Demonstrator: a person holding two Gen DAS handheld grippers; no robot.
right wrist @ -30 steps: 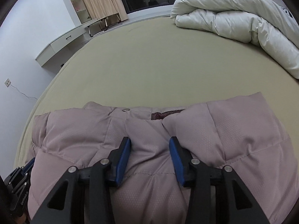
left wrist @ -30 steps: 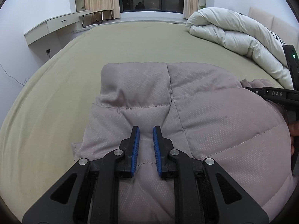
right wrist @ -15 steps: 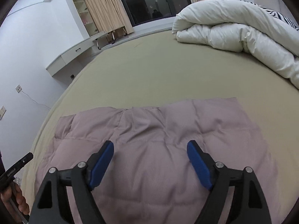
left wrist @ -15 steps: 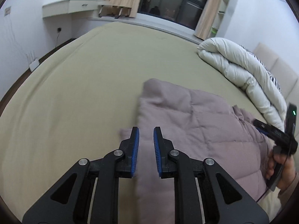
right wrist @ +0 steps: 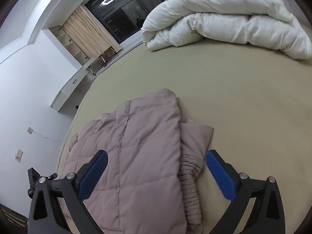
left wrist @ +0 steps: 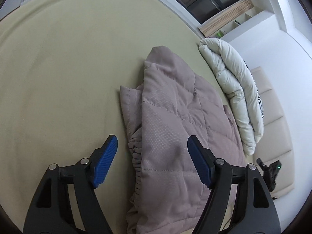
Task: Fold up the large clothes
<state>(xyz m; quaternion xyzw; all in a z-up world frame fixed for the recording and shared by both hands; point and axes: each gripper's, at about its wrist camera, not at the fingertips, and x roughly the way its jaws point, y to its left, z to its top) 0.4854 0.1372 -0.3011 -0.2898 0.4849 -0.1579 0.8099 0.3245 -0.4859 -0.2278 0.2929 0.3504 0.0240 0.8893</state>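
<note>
Jacket (left wrist: 175, 136), mauve and quilted, folded into a thick stack on bed (left wrist: 58, 78), duvet (right wrist: 224, 19) well apart at two o'clock. Left gripper (left wrist: 152, 161) spread, jaws just been opening, nothing pinched; right gripper (right wrist: 156, 173) released likewise, straddling the top panel, pads clear. Judged next: press flat, square the stray ribbed cuff (right wrist: 188, 185) at five o'clock under the top layer, avoid dragging the stack.
</note>
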